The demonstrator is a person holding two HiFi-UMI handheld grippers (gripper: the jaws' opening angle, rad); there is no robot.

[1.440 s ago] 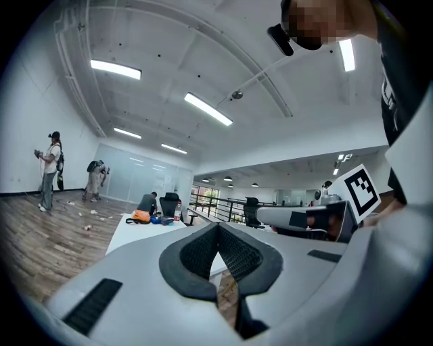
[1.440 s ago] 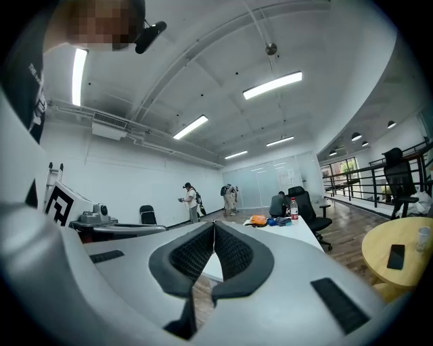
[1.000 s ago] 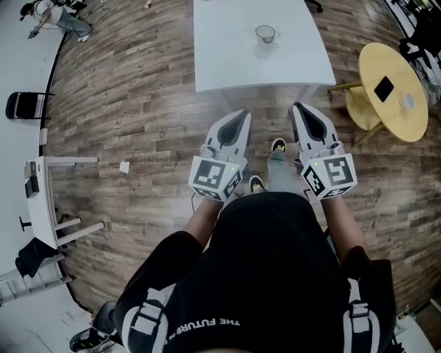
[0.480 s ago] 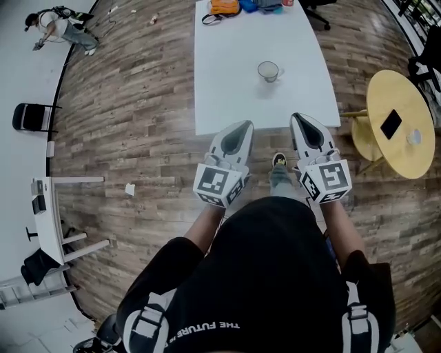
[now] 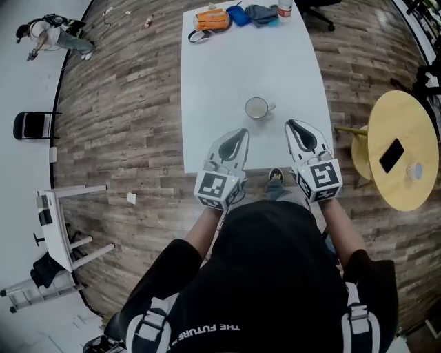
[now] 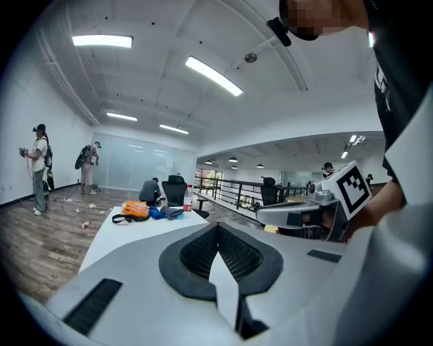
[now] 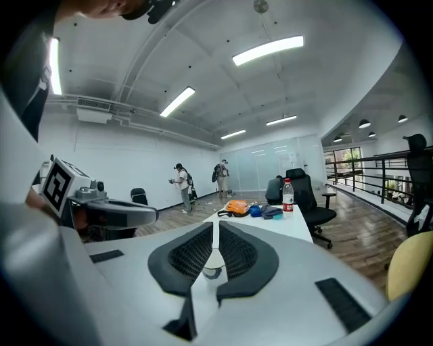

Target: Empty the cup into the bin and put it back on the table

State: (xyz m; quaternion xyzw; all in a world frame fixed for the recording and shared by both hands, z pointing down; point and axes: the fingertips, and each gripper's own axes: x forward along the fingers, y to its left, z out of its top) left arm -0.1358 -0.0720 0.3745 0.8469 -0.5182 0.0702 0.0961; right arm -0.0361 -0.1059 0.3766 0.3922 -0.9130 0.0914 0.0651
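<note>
Both tools closed and empty: left tool [image 5: 240, 132] has its jaws pressed together with nothing in them, and right tool [image 5: 293, 125] is the same, with only a sliver of gap through which the cup shows ahead. Cup [image 5: 256, 108] stands upright on the white desk [image 5: 220, 76], on its near half, at 1 o'clock from the left tool and 11 o'clock from the right. It is apart from both, with its handle toward 3 o'clock. Can't tell what's inside. Judged stage: approach, no grasp yet. Risks: going in with the jaws closed would shove or tip the cup and spill it on the desk. A pinch on the thin rim or the handle could let it swing or slip. No bin in any view, so the carry may be long and the contents could slosh out on the way. Desk is smooth, bare near the cup, with an orange bag [image 5: 210, 19], blue stuff and a bottle [image 5: 284, 8] at its 12 o'clock end. Wood plank floor [image 5: 124, 103]. Yellow round table [image 5: 406, 117] with a phone [image 5: 391, 155] at 3 o'clock, a chair [image 5: 31, 126] at 9 o'clock, a person [image 5: 48, 31] at 10 o'clock. Open office, strip lights overhead.
</note>
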